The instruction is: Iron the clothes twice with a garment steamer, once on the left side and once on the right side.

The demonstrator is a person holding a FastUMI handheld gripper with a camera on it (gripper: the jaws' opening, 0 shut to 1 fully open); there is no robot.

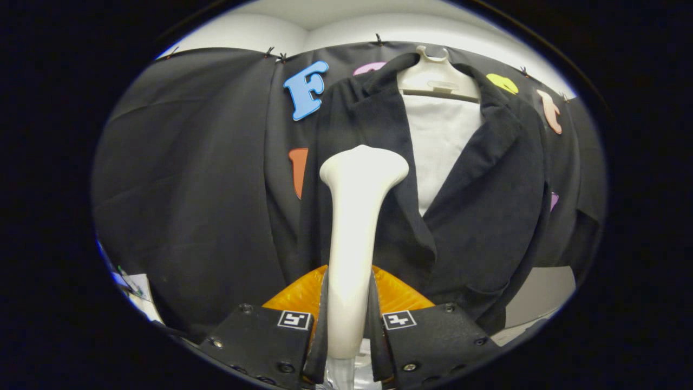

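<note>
A white garment steamer [354, 227] stands upright between my fingers, and my gripper [346, 330] is shut on its handle. Its wide head is raised in front of the left half of a black jacket [487, 206]. The jacket hangs open on a white hanger [437, 78] with a white board [438, 146] showing between its lapels. Whether the steamer head touches the cloth I cannot tell. An orange part [398, 290] of the steamer's base shows just beyond the fingers, partly hidden by the handle.
Black cloth of the booth wall [184, 179] hangs behind and left of the jacket. A pale surface [541, 295] shows below the jacket's right hem. Some papers [135, 290] lie low on the left.
</note>
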